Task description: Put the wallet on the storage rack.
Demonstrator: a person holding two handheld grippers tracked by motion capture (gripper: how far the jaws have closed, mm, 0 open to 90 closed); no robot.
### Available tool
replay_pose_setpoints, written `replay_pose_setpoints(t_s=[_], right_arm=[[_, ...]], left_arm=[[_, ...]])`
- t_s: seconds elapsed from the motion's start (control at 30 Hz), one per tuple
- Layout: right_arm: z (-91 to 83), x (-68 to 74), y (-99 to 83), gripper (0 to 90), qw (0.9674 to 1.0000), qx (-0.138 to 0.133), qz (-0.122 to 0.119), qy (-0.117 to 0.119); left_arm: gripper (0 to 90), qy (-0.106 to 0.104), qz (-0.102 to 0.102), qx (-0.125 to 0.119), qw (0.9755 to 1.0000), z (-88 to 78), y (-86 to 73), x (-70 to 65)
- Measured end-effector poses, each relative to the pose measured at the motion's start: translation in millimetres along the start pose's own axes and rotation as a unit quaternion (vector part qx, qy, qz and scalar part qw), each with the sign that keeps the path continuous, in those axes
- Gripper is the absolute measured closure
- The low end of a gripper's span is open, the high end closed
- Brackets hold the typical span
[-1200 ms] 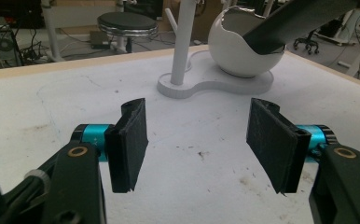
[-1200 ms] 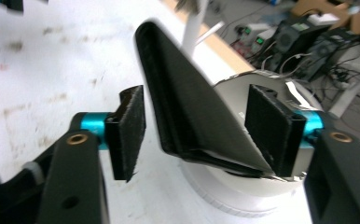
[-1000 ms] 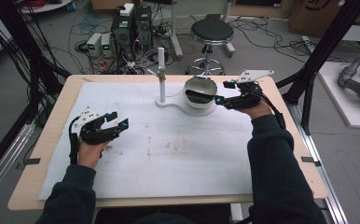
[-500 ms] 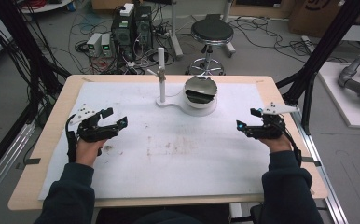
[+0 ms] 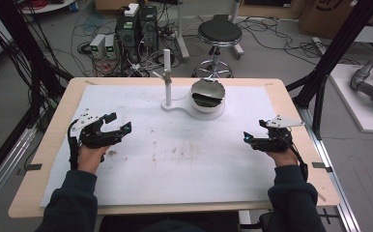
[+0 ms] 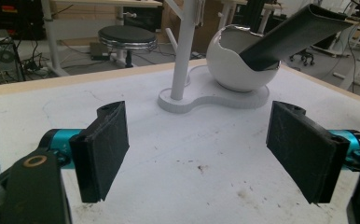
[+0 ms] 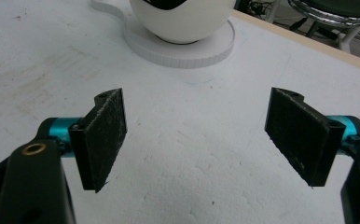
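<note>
Right tongs [image 5: 250, 140] off the white bowl [image 5: 207, 100], now near table edge.

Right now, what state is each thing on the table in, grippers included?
left gripper: jaws open after just opening, nothing between them, resting low over the sheet.
right gripper: jaws open, nothing between them, well clear of the bowl.
white bowl: upright on its round base, a dark flat piece leaning inside it.
dark flat piece: tilted, upper end sticking out past the rim.
white post: standing upright beside the bowl.
</note>
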State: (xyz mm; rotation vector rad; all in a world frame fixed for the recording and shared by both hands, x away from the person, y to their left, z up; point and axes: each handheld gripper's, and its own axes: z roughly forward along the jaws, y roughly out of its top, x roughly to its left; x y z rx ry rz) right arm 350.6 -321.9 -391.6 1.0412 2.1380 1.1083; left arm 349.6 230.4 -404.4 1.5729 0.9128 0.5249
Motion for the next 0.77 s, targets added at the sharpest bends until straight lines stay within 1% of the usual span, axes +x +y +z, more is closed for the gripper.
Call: replay_pose_setpoints(t_s=[0.07, 0.17, 0.27, 0.3, 0.4, 0.5, 0.77], right_arm=[[-0.4, 1.0, -0.5, 20.9, 1.0000, 0.002, -0.003, -0.001], [-0.9, 0.5, -0.1, 20.9, 1.0000, -0.001, 0.002, -0.005], [-0.7, -1.4, -0.8, 21.0, 1.0000, 0.000, 0.001, -0.006], [-0.4, -1.6, -1.0, 20.9, 1.0000, 0.000, 0.005, -0.006], [0.6, -2.7, -1.5, 20.9, 0.9999, 0.000, 0.008, -0.007], [0.9, -2.8, -1.0, 20.9, 1.0000, -0.002, 0.005, -0.007], [1.7, -3.8, -0.6, 20.9, 0.9999, -0.006, 0.008, -0.007]], left_arm=[[21.1, 0.000, -0.001, 0.000, 1.0000, 0.2, -0.3, -0.7], [21.3, -0.001, 0.003, 0.002, 1.0000, 0.0, -0.1, -0.9], [21.3, -0.001, 0.002, 0.002, 1.0000, 0.4, -0.3, -1.1], [21.3, -0.001, 0.001, 0.003, 1.0000, 0.5, -0.6, -1.0], [21.3, -0.001, 0.001, 0.004, 1.0000, 0.8, -0.9, -0.7], [21.4, -0.001, 0.000, 0.002, 1.0000, 0.8, -0.9, -0.5], [21.4, 0.001, -0.002, 0.004, 1.0000, 1.7, -1.6, 0.8]])
